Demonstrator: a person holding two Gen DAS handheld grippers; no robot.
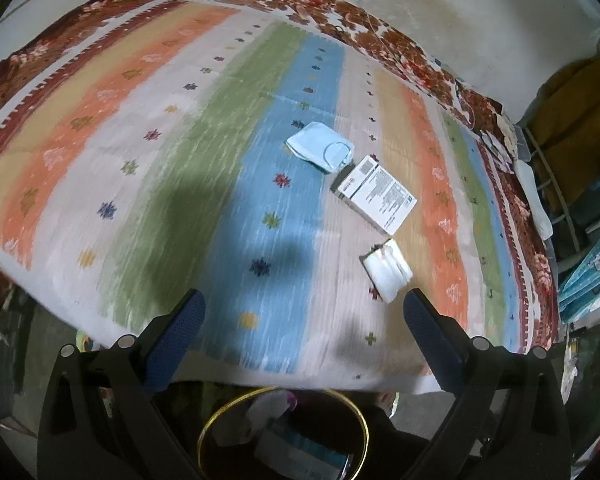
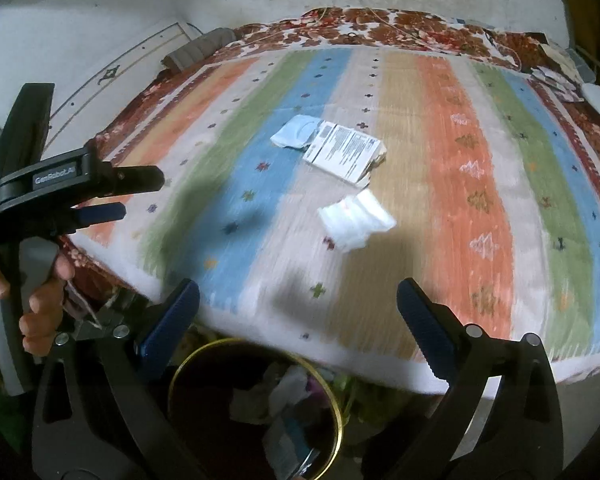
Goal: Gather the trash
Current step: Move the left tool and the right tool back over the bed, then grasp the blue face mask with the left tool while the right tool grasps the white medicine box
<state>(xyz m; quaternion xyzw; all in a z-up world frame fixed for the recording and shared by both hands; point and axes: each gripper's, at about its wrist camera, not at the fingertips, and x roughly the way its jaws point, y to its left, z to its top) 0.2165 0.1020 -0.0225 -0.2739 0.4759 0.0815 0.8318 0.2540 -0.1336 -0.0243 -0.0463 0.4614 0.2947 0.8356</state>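
trash (image 1: 386,276) beyond wide-spread fingers (image 1: 428,334)

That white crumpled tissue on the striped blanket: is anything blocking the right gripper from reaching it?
Nothing visible does. The right gripper is open and empty, and only bare striped blanket lies between it and the white tissue. The printed box and blue mask lie farther back.

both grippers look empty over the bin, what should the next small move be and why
Probably reach the right gripper, open and empty, forward to the white tissue wad. It is the nearest of the trash lying on the striped blanket; the bin already holds some.
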